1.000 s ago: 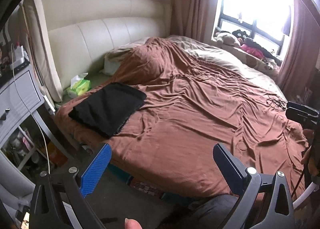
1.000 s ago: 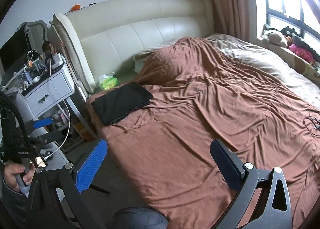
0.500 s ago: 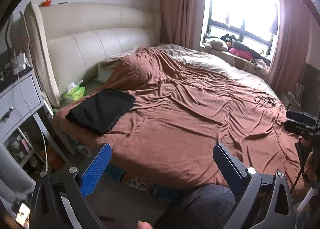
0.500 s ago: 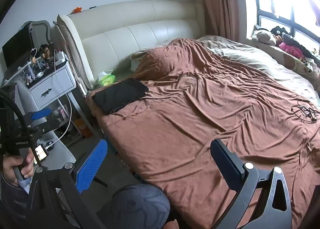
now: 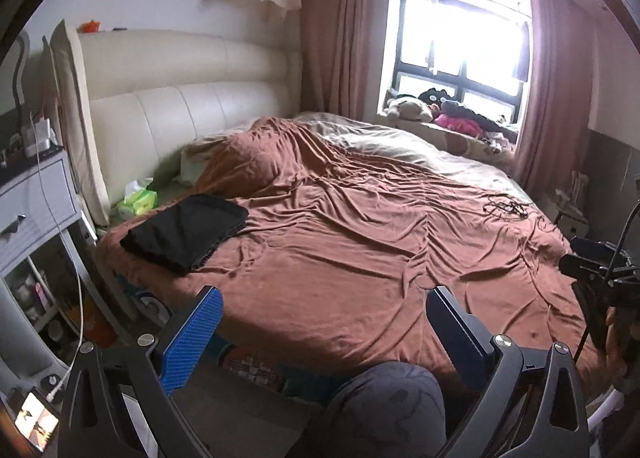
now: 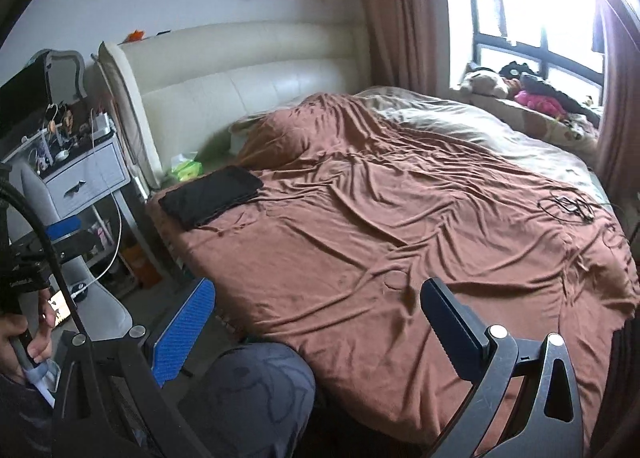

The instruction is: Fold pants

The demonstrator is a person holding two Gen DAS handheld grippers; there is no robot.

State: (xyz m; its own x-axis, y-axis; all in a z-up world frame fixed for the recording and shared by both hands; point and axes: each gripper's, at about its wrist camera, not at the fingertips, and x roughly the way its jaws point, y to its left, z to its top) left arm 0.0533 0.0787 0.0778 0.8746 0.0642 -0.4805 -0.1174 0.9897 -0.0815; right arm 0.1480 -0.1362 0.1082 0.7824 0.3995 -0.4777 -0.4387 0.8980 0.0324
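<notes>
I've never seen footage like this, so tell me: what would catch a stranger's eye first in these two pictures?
Probably the big bed, its rumpled brown cover filling the middle of both views, with the folded black pants lying near the head end beside a green tissue pack. Next, the bright window with stuffed toys on its sill. Low in each view, the open left gripper and right gripper frame the scene, holding nothing.

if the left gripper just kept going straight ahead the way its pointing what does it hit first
Most likely the brown bedspread, around the middle of the bed. The left gripper is open and empty; the folded black pants lie well left of that line. Depth is uncertain.
</notes>
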